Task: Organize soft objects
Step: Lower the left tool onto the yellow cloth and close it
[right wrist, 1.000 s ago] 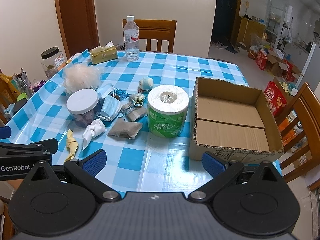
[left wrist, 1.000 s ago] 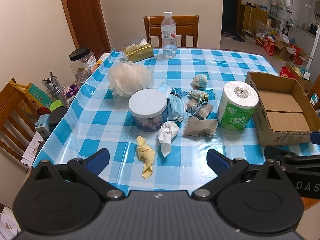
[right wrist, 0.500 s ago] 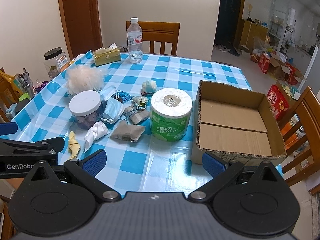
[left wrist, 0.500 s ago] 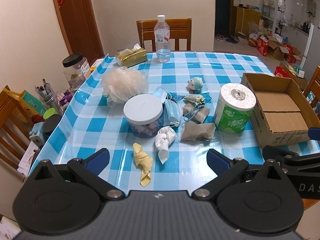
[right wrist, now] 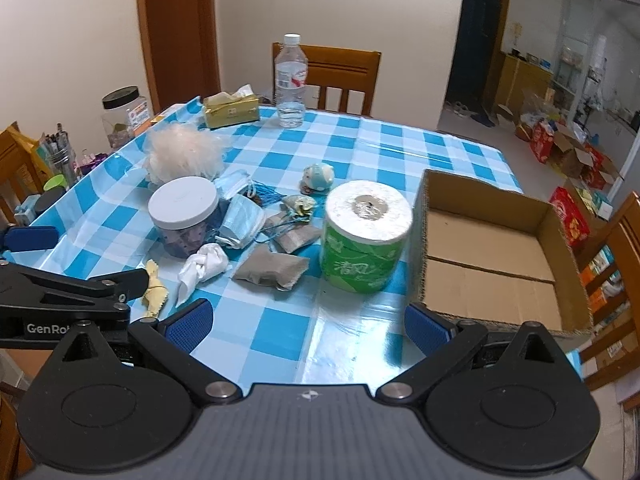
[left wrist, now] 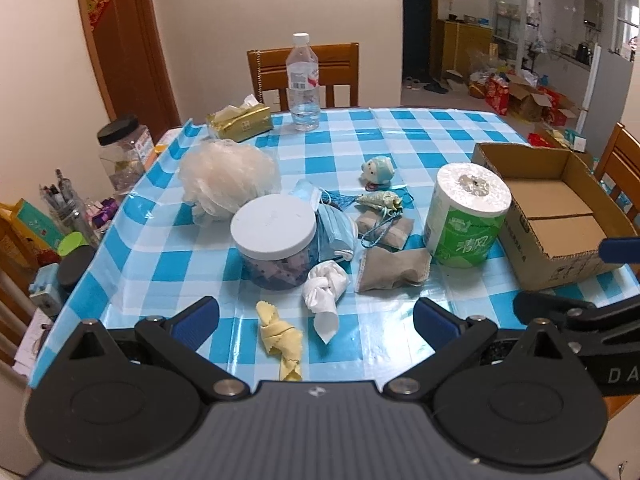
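Side by side, left gripper (left wrist: 316, 322) and right gripper (right wrist: 306, 322), both wide open, empty, above table edge (left wrist: 120, 232).

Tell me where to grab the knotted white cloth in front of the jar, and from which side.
Take the knotted white cloth by its bunched knot, the thickest and highest part, coming from above and from the near edge with the open left gripper. Its thin tail lies flat on the checked tablecloth, and the jar blocks the far side.
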A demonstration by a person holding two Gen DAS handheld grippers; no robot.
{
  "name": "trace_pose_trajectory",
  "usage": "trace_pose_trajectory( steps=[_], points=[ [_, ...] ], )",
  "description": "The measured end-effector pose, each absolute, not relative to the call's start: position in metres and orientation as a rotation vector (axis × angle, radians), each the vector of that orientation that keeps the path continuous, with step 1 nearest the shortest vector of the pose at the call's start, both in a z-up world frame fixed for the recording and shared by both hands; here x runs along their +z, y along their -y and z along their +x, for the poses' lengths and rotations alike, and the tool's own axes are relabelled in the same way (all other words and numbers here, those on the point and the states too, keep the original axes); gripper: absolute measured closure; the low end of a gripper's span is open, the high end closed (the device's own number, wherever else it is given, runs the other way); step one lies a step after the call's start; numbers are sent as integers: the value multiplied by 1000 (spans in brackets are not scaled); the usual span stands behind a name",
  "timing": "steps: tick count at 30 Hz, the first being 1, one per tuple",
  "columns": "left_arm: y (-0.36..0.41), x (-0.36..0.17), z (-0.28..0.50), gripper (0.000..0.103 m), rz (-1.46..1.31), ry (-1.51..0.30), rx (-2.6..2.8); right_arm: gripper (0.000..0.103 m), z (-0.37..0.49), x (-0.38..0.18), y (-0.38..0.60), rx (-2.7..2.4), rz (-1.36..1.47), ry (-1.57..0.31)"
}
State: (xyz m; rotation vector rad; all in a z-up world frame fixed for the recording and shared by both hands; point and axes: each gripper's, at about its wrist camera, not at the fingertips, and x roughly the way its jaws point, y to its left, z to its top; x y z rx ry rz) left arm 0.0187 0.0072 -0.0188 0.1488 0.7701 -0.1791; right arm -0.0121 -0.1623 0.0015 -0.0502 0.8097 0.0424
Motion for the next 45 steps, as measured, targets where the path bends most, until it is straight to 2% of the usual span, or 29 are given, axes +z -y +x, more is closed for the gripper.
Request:
trace_pose_trajectory(
  steps=[19, 23, 26, 30, 34, 42, 45],
  points=[
    [-46, -92, 59, 1, 205, -825, -291, 0, 19, -51, 148, 59, -88, -832],
    [-50, -111, 72, 4, 233, -853, -318, 0, 25, -61, 146, 51, -71, -867],
    [-51, -123, 80, 16, 243, -880, -351, 0, 28, -67, 144, 50, -59, -895],
    [-52, -133, 87, 20, 259, -899, -382, 0, 30, -74, 140, 42, -54, -926],
    [-53, -141, 94, 31, 266, -919, -409, 0, 31, -78, 137, 38, -50, -945],
    [-56, -146, 100, 35, 241, -934, -441, 0, 40, -82, 131, 39, -51, -961],
    [-59, -145, 101, 43, 225, -929, -437, 0, 42, -83, 127, 48, -54, -963]
  ],
)
